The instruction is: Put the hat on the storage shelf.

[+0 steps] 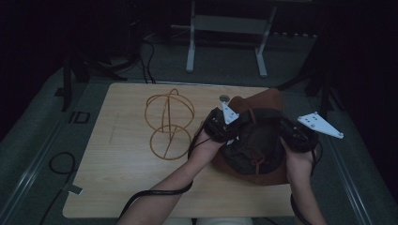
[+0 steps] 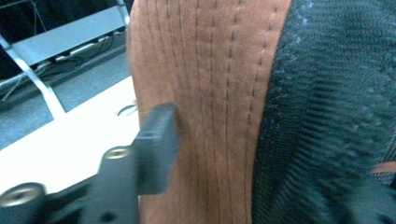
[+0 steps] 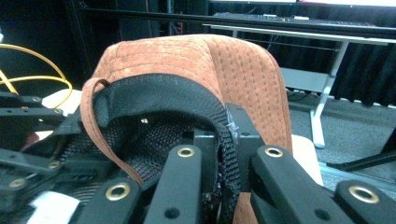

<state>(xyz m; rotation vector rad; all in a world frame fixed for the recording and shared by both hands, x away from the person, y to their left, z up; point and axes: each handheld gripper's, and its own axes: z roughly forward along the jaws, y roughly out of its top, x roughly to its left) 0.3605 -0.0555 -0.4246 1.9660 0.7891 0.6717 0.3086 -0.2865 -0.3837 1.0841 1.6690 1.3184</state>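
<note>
One hat (image 1: 263, 136), rust-brown with stitched rows and a black mesh lining, sits between the two tongs on the right part of the wooden table (image 1: 117, 187). It is turned so its opening faces up and toward the person.

Two tongs, one per hand. The left tongs (image 1: 224, 125) are at the hat's left edge. In the left gripper view one black jaw lies against the brown outer side of the hat (image 2: 210, 93); the other jaw is out of sight, probably behind the fabric, so I cannot tell whether this pair is clamped or merely resting there.

The right tongs (image 1: 293, 133) are at the hat's right edge. In the right gripper view the right tongs (image 3: 224, 140) have their jaws drawn narrow, pinching the hat's (image 3: 243, 74) rim, one jaw inside against the mesh and one outside on the brown cloth.

One thin brown strap (image 3: 95, 126) loops across the hat's opening, left of the right tongs.

One yellow wire frame (image 1: 169, 124), made of a round cage above a flat ring, lies on the table left of the left tongs, well apart from the hat. One small round object (image 1: 224, 98) sits just beyond the left tongs; too dim to identify.

The high view is dark and the table's near edge is cut off behind the forearms. One white table frame (image 1: 225, 33) stands on the floor beyond.
</note>
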